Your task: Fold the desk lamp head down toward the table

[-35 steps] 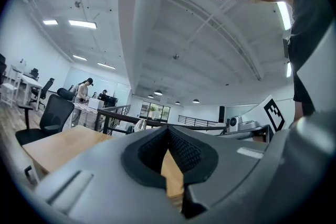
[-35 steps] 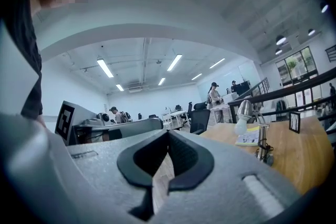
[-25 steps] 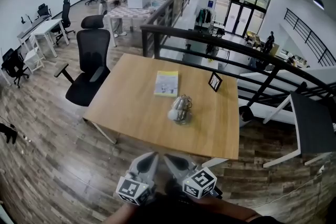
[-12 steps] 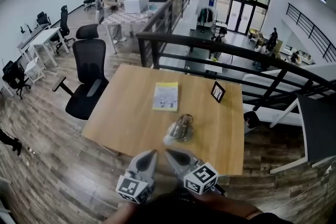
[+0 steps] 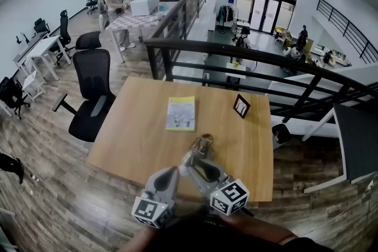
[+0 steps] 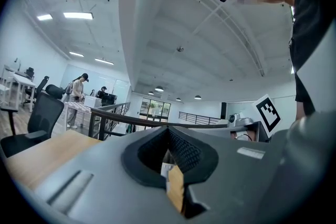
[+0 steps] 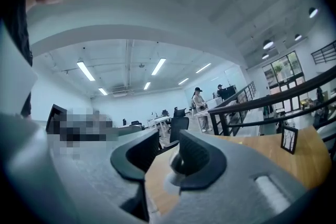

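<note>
The step in hand looks like the approach: nothing has hold of the desk lamp (image 5: pixel 202 143) yet, and its head is not visibly folded down, though from the head view the lamp is too small to read its joints. It stands on the wooden table (image 5: pixel 130 127), toward the near edge. A yellow booklet (image 5: pixel 181 113) lies beyond the lamp and to its left, and a small picture frame (image 5: pixel 241 105) stands beyond the lamp to its right; both are well apart from it. The right gripper (image 5: pixel 190 163) is just short of the lamp on the near side, pointing level at it. Its jaws are opening and stand partly apart, and the right gripper view shows the lamp's pale rounded part in the gap between them but farther off, with neither pad pressing on it. The left gripper (image 5: pixel 172 170) sits beside the right one, to the lamp's near left. Its jaws are together and hold nothing; only a sliver of the scene beyond shows through the notch between its pads. The next move, as I judge it, calls for carrying the right gripper forward until its pads flank the lamp's head or upper arm, closing there, and perhaps steadying the lamp's base with the left gripper so that the lamp does not slide as the head is pressed down toward the table.
</note>
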### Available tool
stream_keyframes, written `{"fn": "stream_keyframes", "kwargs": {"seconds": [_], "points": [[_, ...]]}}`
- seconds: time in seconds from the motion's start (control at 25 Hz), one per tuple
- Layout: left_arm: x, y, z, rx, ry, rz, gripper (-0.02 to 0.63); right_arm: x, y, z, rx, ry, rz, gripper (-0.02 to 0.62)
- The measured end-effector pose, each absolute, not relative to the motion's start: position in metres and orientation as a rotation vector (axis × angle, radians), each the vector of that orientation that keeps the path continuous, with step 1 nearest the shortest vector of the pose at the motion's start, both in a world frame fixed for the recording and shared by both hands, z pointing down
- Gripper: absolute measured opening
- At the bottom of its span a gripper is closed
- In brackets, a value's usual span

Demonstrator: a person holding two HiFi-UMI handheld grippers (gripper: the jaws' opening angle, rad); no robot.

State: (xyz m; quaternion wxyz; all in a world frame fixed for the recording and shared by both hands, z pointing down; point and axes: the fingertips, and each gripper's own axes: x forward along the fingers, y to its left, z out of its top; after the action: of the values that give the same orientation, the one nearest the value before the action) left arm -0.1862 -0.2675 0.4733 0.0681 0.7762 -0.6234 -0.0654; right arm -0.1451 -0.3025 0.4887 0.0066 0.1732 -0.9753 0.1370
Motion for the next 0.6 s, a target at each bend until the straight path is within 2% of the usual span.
{"fn": "stream_keyframes", "kwargs": {"seconds": [0.2, 0.4, 0.6], "points": [[-0.197, -0.29, 0.472, 2.373, -1.833, -0.213, 0.0, -0.148, -0.33, 0.496, 0.679, -3.0, 0.48, 0.209], [-0.199, -0.31, 0.47, 2.429, -1.741, -0.187, 0.0, -0.153, -0.345, 0.502, 0.734, -2.943, 0.542, 0.249], [-0.206, -0.323, 0.468, 2.465, -1.666, -0.187, 0.0, -0.165, -0.35, 0.512, 0.752, -2.886, 0.583, 0.256]]}}
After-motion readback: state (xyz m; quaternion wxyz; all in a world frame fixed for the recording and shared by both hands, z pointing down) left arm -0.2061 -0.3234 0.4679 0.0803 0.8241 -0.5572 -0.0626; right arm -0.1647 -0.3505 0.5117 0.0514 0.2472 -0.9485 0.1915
